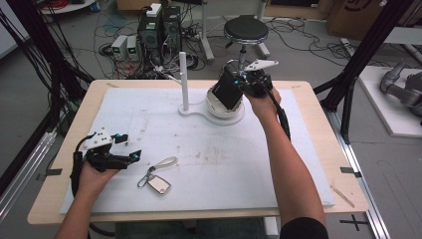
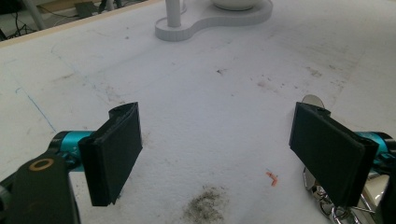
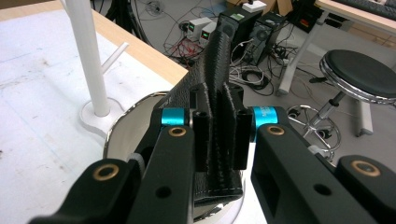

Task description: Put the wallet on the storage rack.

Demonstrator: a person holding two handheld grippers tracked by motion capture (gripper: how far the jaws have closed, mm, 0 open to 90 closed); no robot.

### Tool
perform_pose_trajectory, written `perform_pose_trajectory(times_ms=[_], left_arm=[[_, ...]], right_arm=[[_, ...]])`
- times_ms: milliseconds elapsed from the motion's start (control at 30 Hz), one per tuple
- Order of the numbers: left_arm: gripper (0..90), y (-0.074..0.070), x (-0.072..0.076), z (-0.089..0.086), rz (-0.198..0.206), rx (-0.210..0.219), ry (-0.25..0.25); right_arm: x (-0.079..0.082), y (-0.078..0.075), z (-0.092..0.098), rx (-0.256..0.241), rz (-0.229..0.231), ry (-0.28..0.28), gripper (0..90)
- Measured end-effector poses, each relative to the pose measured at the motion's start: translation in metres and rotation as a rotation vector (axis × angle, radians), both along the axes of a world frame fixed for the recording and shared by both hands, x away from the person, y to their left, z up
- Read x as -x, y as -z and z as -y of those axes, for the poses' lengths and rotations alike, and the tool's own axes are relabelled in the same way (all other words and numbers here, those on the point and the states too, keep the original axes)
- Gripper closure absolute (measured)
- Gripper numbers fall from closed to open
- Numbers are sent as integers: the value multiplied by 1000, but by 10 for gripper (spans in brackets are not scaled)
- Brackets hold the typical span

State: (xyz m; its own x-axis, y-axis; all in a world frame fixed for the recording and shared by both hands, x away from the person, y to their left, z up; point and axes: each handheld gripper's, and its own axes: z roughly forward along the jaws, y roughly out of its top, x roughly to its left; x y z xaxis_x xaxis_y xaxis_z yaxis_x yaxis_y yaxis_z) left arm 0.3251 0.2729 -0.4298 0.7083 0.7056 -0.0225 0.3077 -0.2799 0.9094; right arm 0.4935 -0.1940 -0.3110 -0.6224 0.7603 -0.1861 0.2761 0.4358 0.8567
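Grippers sit in both our hands at a table covered by a white foam board [image 1: 239, 164]. Our right gripper [image 1: 242, 82] is at the far side of the board, clenched on a black leather wallet [image 1: 228, 89]. In the right gripper view its two black jaws press in from either side on the wallet [image 3: 218, 93], which stands on edge, slightly tilted, its stitched lower corner hanging just below the jaws. The wallet is held directly above a white bowl [image 1: 224, 107] with a shiny metal rim; whether it touches the bowl we cannot tell. The bowl sits on a white stand base [image 1: 196, 113], and just beside it a thin white post [image 1: 183, 79] rises upright from the same base.

Our left gripper [image 1: 127, 147] is near the front left of the board, released, with its jaws spread wide and nothing between them. In the left gripper view the jaws frame bare, smudged foam, with a dark grey stain [image 2: 205, 207] and a small orange scrap [image 2: 272, 177] between them. Just past the jaw on that view's right lies a metal key ring [image 2: 327, 205], partly hidden. In the high view it is a key ring [image 1: 158, 181] with a square silvery tag and a pale loop strap, lying flat on the board just beside the left gripper.

Beyond the table are a black round stool [image 1: 246, 30], computer towers [image 1: 159, 30] and tangled cables on the floor.
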Motion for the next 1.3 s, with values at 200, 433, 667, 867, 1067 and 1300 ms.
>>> perform_pose_trajectory(times_ms=[200, 433, 667, 867, 1067, 1300], left_arm=[[170, 0, 0, 0, -1, 0, 1], [170, 0, 0, 0, -3, -1, 2], [170, 0, 0, 0, -2, 0, 6], [170, 1, 0, 1, -2, 3, 3], [170, 0, -1, 2, -2, -1, 8], [170, -1, 0, 6, 1, 0, 18]], right_arm=[[-2, 4, -3, 23, 11, 9, 838], [-4, 12, -10, 46, -5, 9, 838], [-5, 30, -16, 66, -37, 9, 821], [-5, 36, -6, 2, -61, 57, 599], [4, 23, 9, -29, -52, 83, 432], [18, 14, 21, -19, -89, 95, 336]])
